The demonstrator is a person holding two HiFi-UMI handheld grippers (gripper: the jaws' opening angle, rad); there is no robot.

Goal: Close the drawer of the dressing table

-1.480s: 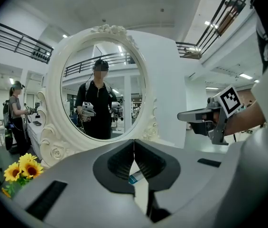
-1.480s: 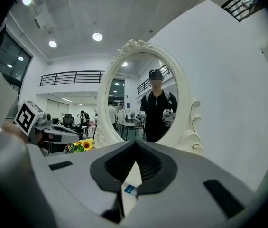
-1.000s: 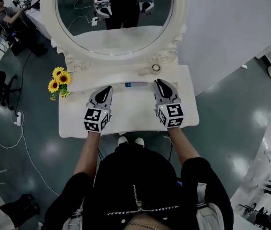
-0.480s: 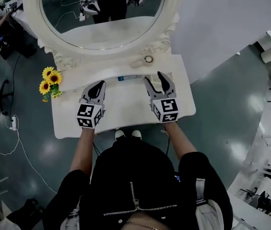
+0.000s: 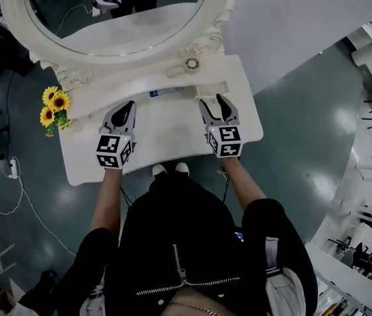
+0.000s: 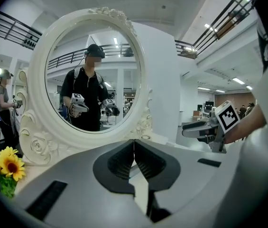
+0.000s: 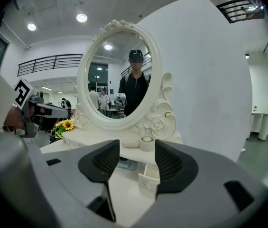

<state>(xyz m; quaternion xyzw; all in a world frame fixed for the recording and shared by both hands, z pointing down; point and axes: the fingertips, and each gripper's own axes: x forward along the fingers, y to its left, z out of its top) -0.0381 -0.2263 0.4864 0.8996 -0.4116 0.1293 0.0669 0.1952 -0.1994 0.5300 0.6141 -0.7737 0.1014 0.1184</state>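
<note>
Right tongs (image 7: 137, 150) are spread wide with nothing gripped, and the pads aren't pressing on anything. Looking along them, the small white drawer (image 7: 148, 177) of the dressing table sits just ahead. It's pulled out of the raised back shelf and framed between the two jaws, but not touching either. Left tongs (image 6: 134, 152) are pinched fully together and empty, over the white tabletop (image 5: 166, 137), off to the left of the right pair.

Past the drawer from the right tongs, a little round white pot (image 7: 146, 141) sits on the shelf. A flat blue-and-white thing (image 5: 166, 92) lies at the foot of the shelf, ahead of the gap between the two tongs — can't tell what it is. Behind all that stands the big oval mirror in a carved white frame (image 6: 38, 80). Out past the left tongs, at the table's left end, there's a bunch of yellow sunflowers (image 5: 53, 103).
</note>
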